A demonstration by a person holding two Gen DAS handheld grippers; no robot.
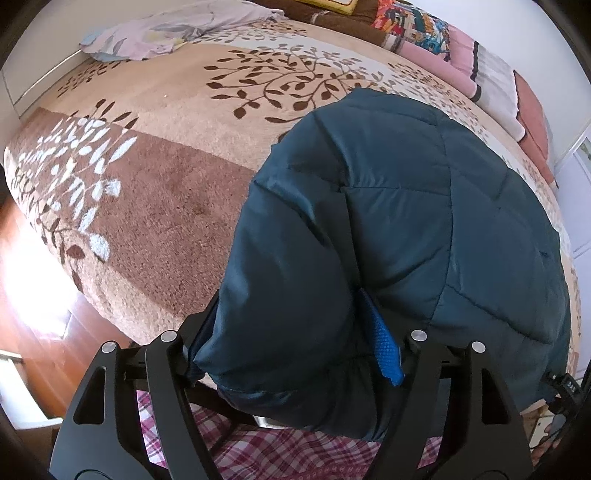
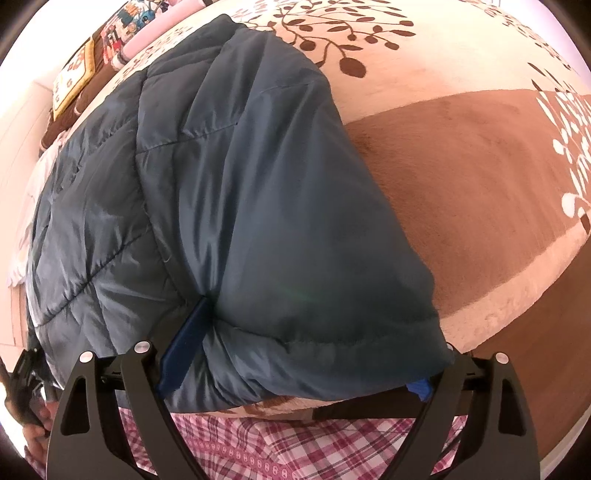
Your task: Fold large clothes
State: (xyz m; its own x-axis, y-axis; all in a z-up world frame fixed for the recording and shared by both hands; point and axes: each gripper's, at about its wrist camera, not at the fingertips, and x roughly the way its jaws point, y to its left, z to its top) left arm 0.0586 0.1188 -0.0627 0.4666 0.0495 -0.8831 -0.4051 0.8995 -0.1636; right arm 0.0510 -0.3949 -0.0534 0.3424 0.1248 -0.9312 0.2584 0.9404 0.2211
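1. 2 grippers bracket the near edge of a teal quilted jacket [image 1: 388, 206] lying on a leaf-patterned blanket [image 1: 155, 206].
2. Left gripper [image 1: 291, 354]: fingers spread around a sleeve fold.
3. Right gripper [image 2: 295, 369]: also spread wide (pad contact unclear).

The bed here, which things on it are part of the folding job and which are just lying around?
Part of the job:
dark blue quilted jacket
left gripper
right gripper

Just lying about:
pale floral cloth
folded pink bedding
colourful patterned blanket
leaf-patterned bed cover
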